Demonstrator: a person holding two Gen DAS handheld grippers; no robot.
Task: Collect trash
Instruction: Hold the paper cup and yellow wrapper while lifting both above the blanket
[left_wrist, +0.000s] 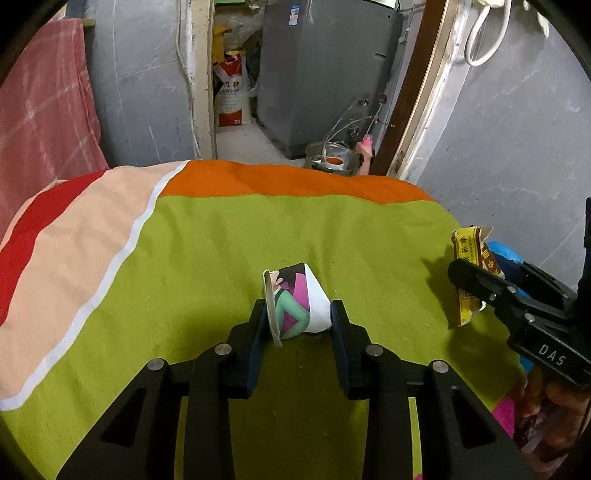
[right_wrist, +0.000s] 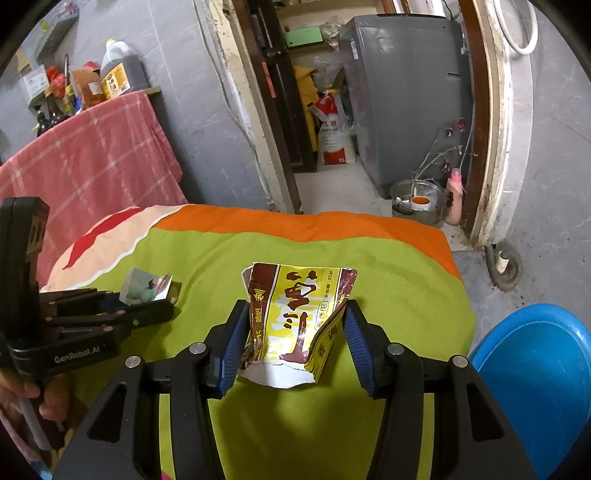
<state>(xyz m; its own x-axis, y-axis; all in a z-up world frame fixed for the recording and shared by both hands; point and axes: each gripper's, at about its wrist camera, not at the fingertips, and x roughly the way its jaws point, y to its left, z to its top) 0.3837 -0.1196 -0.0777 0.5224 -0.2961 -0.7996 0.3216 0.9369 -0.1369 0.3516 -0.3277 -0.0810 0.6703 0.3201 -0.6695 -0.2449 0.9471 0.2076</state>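
A folded paper scrap (left_wrist: 299, 302), white with a printed cartoon figure in green and magenta, stood pinched on edge just above the green cloth (left_wrist: 221, 258), near its middle. To the right of the scrap, nearer the cloth's right edge, a crumpled yellow-and-maroon wrapper (right_wrist: 299, 321) with large printed characters was upright and torn open, its white inner side showing along the ragged lower edge. Scrap and wrapper were well apart, both short of the cloth's orange band.
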